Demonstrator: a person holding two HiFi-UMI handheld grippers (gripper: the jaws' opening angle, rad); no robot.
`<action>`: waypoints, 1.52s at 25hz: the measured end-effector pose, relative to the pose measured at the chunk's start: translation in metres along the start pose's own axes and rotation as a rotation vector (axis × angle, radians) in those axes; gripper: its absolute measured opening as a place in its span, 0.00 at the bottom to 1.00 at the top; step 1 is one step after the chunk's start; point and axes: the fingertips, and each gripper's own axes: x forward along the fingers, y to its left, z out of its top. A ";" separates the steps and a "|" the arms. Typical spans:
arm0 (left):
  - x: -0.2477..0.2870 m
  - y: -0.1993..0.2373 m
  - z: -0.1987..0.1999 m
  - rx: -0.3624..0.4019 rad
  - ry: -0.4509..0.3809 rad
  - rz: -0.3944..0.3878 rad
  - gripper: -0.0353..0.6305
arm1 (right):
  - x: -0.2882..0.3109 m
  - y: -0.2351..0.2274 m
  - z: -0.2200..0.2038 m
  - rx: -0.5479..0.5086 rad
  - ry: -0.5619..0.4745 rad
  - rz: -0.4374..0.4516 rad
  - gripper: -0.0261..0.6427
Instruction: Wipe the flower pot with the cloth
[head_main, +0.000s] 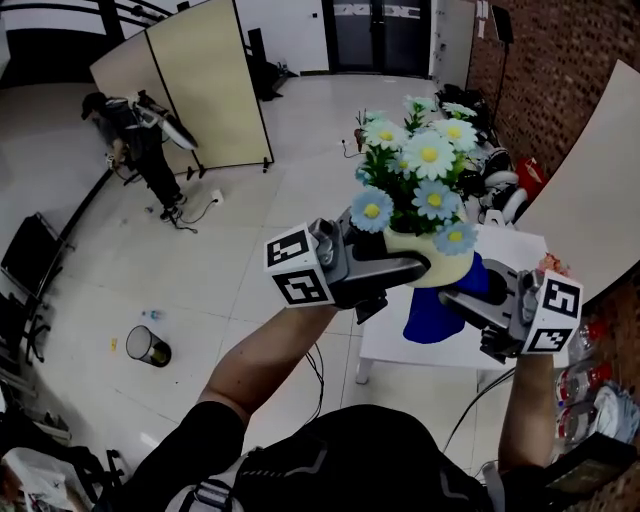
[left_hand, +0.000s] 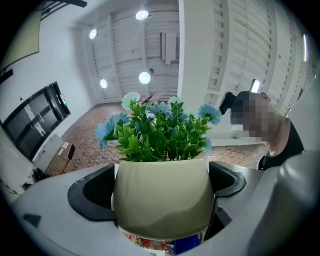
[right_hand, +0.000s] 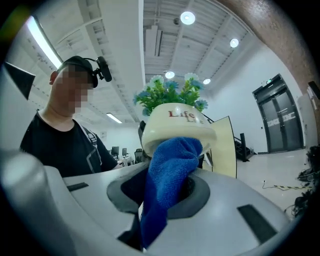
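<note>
The left hand-held gripper (head_main: 398, 268) clamps the smooth, probably slippery flower pot (left_hand: 162, 200) by its sides, while the right hand-held gripper (head_main: 478, 302) pinches the limp cloth (right_hand: 167, 175) against its underside.

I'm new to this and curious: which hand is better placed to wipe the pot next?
Right. The right gripper holds the blue cloth against the flower pot; the left gripper is shut on the pot, holding it aloft.
</note>
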 end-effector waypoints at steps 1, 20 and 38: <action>0.000 0.002 -0.001 0.003 -0.001 0.003 0.95 | 0.000 0.007 0.001 -0.006 0.000 0.009 0.15; 0.002 -0.007 0.005 -0.062 -0.050 -0.041 0.95 | 0.008 -0.018 -0.030 0.156 0.001 0.025 0.15; -0.007 0.004 0.002 -0.041 -0.051 0.015 0.95 | 0.029 0.045 -0.011 0.024 0.025 0.103 0.15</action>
